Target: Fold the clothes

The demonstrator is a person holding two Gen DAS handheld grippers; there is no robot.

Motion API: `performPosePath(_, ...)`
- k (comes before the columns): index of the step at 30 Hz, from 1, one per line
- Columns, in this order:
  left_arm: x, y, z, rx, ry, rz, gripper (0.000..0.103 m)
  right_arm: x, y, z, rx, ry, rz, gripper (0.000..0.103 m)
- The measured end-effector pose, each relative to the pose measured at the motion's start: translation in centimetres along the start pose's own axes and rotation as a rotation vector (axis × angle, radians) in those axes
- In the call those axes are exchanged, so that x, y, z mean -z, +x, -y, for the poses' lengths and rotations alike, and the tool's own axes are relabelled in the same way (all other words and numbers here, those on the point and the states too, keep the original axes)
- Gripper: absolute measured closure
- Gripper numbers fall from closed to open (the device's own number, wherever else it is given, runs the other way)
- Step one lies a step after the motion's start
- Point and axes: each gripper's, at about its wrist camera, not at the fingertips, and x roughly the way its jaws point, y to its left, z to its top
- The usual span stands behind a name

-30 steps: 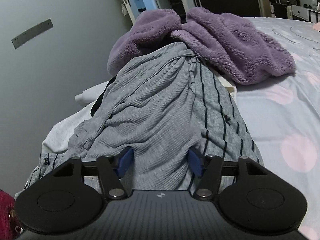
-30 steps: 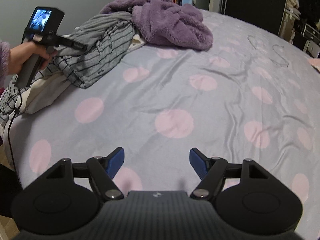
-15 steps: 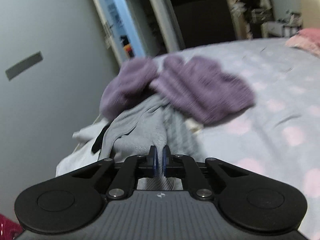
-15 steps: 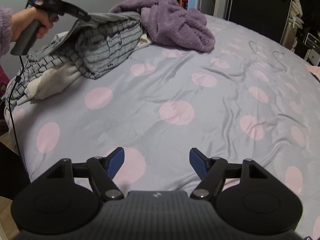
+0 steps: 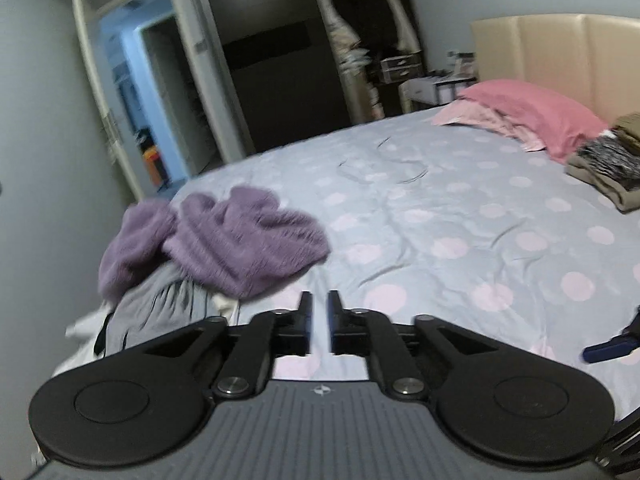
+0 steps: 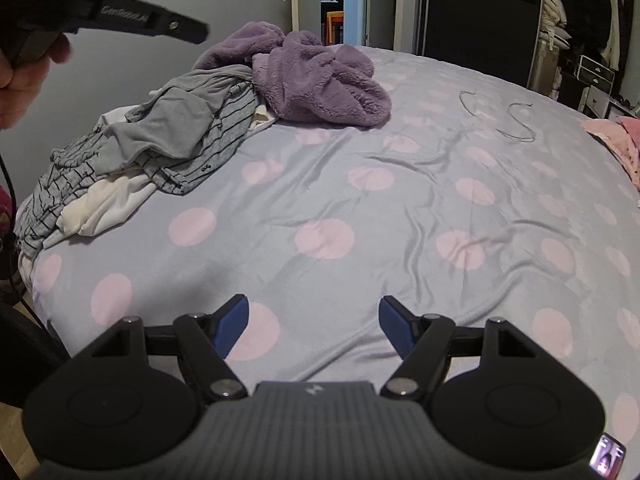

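Observation:
A pile of clothes lies at the bed's left corner: a plain grey garment (image 6: 176, 120) on a grey striped one (image 6: 224, 128), a white one (image 6: 108, 204) below, and a fluffy purple garment (image 6: 320, 76) behind. The left wrist view shows the purple garment (image 5: 224, 244) and the grey one (image 5: 160, 308) too. My left gripper (image 5: 319, 322) is raised above the bed, its jaws nearly closed with a narrow gap and nothing between them. It shows in the right wrist view (image 6: 196, 34) above the pile. My right gripper (image 6: 314, 320) is open and empty over the bedsheet.
The bed (image 6: 400, 208) has a lilac sheet with pink dots. A pink pillow (image 5: 536, 112) and folded clothes (image 5: 608, 168) lie near the headboard (image 5: 560, 52). Wire hangers (image 6: 496, 116) lie on the sheet. A wardrobe (image 5: 280, 60) and a doorway (image 5: 136, 100) stand behind.
My left gripper shut on the grey garment, lifted it, then let it drop back on the pile; it now points up and right across the bed. My right gripper stayed open, barely moving.

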Motion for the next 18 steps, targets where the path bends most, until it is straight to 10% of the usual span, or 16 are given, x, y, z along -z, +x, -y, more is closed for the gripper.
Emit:
performPosePath(8, 3.9, 5.4, -8.3, -0.252, -0.077, -0.153, 0.088, 0.3, 0.0, 1.4, 0.021, 0.033, -0.002, 0.029)
performPosePath(12, 7.3, 9.7, -12.3, -0.258, -0.084, -0.224, 0.052, 0.6, 1.0, 2.0, 0.023, 0.047, -0.035, 0.029)
performPosePath(18, 11.9, 14.3, -13.4, -0.363, 0.020, -0.298, 0.049, 1.1, 3.1, 3.1, 0.024, 0.074, -0.084, 0.029)
